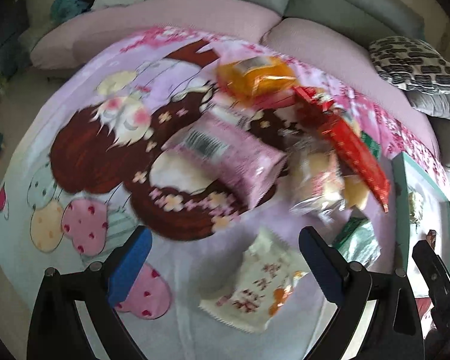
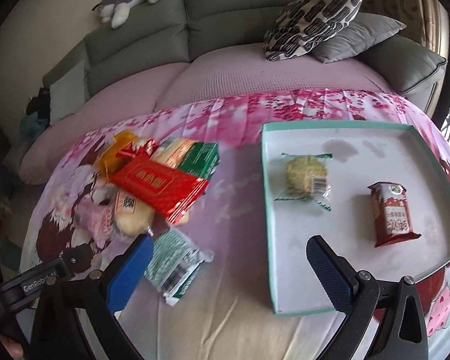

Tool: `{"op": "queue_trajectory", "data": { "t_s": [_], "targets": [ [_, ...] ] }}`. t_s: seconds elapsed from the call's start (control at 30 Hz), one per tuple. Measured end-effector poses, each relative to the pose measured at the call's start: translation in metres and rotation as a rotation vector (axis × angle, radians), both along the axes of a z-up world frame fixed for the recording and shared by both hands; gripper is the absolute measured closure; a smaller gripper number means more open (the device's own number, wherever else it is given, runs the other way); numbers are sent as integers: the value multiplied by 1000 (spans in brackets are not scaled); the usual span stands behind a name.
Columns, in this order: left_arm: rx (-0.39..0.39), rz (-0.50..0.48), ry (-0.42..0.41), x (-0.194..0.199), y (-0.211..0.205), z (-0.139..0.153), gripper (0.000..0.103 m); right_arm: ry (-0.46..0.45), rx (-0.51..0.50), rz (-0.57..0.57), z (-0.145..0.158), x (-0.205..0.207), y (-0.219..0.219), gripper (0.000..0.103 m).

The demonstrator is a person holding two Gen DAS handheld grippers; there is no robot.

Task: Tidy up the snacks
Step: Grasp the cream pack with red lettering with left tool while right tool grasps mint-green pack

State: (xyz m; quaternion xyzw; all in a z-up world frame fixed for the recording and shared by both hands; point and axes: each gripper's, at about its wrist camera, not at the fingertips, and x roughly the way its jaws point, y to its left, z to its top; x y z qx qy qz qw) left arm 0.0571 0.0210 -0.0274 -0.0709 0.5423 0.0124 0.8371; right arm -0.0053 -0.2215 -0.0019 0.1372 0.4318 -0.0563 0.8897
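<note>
**Both claws wide open over a counter of snacks**

While the left claw (image 1: 225, 258) hangs with its jaws spread wide and nothing between them, a white packet (image 1: 255, 285) with red lettering lies flat on the cartoon-print cloth (image 1: 75, 156) just beyond its tips. At 12 o'clock from that packet sits a pink packet (image 1: 225, 162); at 1 o'clock a heap holds a long red packet (image 1: 345, 138) lying over pale buns, with an orange packet (image 1: 255, 78) at its far end. This view is blurred.

The right claw (image 2: 229, 249) is likewise fully spread and holds nothing. A green-and-silver packet (image 2: 177, 264) lies just beside its left finger. At 1 o'clock, the teal-rimmed tray (image 2: 267, 210) holds a round cake in clear wrap (image 2: 306, 177) and, well apart at its 4 o'clock, a brown-red packet (image 2: 393, 213).
</note>
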Motion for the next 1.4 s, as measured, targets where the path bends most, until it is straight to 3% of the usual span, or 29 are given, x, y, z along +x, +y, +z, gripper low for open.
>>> {"op": "queue_trajectory", "data": {
  "t_s": [0.3,0.63,0.97,1.17,1.4],
  "targets": [
    [-26,-37,55,-12,4,-13,5,66,26,70,-18,-6,29,0],
    [-55,-116,130,-13,-14,-32,5,88,50,53,-24,-5,23,0],
    [34,-216,162,-12,-58,-46,5,81,68,46,-23,-5,21,0],
    [99,-241,151,-14,-77,-50,9,78,75,43,-23,-6,21,0],
    [94,-223,126,-10,-78,-47,27,84,82,42,-25,-5,21,0]
  ]
}}
